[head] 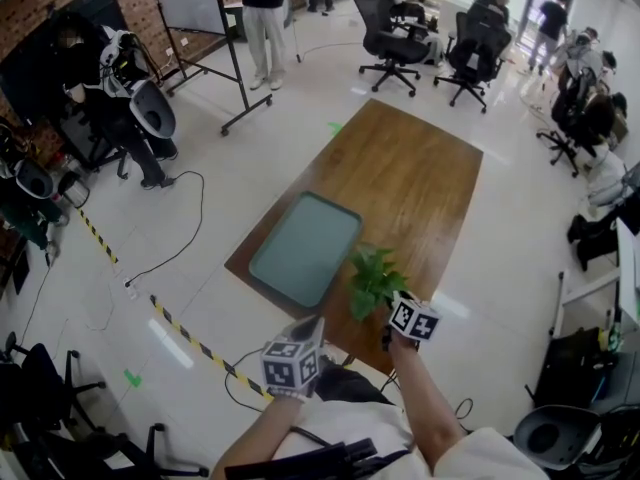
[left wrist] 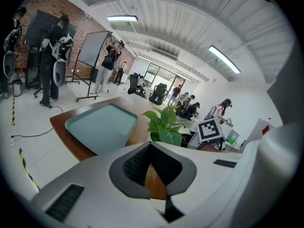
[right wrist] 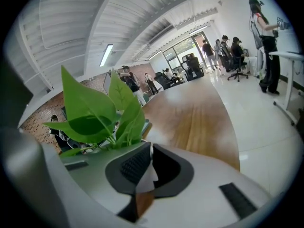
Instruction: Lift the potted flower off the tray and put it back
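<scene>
Head view: a green tray (head: 305, 248) lies bare on the wooden counter (head: 420, 178). The plant (head: 375, 280) is off the tray, just beside its near right corner and by the counter's near edge; whether it rests on the wood cannot be told. The right gripper (head: 405, 316) reaches in under the leaves. The left gripper (head: 305, 336) hangs near the counter's edge, apart from tray and plant.

Left gripper view: the jaws meet at their tips with nothing between them; only wood shows through the gap lower down. Tray and plant lie ahead, side by side.

Right gripper view: the jaws are nearly together, pinching a thin white edge of the plant's pot (right wrist: 145, 182). The leaves rise just left of the jaws.
</scene>
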Motion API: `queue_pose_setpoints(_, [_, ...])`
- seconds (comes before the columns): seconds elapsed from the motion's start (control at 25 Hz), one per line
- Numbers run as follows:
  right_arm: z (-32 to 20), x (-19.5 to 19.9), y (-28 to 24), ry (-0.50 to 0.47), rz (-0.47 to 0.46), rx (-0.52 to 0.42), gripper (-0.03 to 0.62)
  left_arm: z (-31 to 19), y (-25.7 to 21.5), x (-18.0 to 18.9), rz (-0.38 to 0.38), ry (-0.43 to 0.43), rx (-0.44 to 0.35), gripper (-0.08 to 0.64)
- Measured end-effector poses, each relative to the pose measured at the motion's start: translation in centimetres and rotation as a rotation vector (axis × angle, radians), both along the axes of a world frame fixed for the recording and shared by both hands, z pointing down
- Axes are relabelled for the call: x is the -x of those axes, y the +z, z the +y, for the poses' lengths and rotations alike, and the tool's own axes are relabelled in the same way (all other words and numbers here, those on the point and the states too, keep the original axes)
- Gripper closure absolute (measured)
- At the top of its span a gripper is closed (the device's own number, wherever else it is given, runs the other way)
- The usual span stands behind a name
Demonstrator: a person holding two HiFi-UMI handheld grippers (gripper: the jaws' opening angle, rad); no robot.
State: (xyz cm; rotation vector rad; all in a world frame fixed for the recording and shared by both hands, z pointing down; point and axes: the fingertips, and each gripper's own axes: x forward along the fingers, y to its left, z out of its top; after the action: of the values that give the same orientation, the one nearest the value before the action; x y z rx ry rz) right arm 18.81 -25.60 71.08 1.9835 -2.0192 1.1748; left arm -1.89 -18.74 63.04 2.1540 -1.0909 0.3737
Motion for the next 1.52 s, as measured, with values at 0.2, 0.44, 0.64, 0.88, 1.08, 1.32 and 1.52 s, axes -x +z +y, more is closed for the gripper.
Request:
queue_pose_setpoints(0.2, [0.0, -0.4, 0.1, -0.002, 0.017, 0.008, 0.551, -0.2, -0.2, -0.3, 0.005, -0.002, -0.005, 0.563])
queue_pose_setpoints(0.44, [0.6, -2.0, -1.3, 0.034, 0.021, -0.026, 0.474, 0.1, -0.6, -0.6, 0.009, -0.011, -0.019, 0.563])
queue_pose_setpoints(0.64, [3.3, -3.7, -2.6, 0.069, 0.044, -0.032, 0.473, 0.4, -1.7, -0.2, 0.026, -0.043, -0.046, 0.563])
queue_pose_setpoints(0.88, [7.3, -3.4, -3.6, 0.057, 0.04, -0.038, 0.474, 1.6, -2.9, -0.8, 0.101, -0.06, -0.09, 0.563])
queue_pose_setpoints(1.08, [9.7, -0.9, -5.1, -0.014, 0.023, -0.056, 0.474, 3.3, -3.3, -1.6, 0.104, -0.078, -0.113, 0.563])
queue_pose_setpoints(1.32, [10.7, 1.2, -6.2, -0.136, 0.086, -0.068, 0.474, 5.1, -3.0, -1.2, 0.053, -0.109, -0.134, 0.563])
queue_pose_setpoints(1.52, [11.3, 1.2, -7.2, -0.159, 0.085, -0.073, 0.474, 5.9, -3.1, -1.3, 0.07, -0.132, -0.137, 0.563])
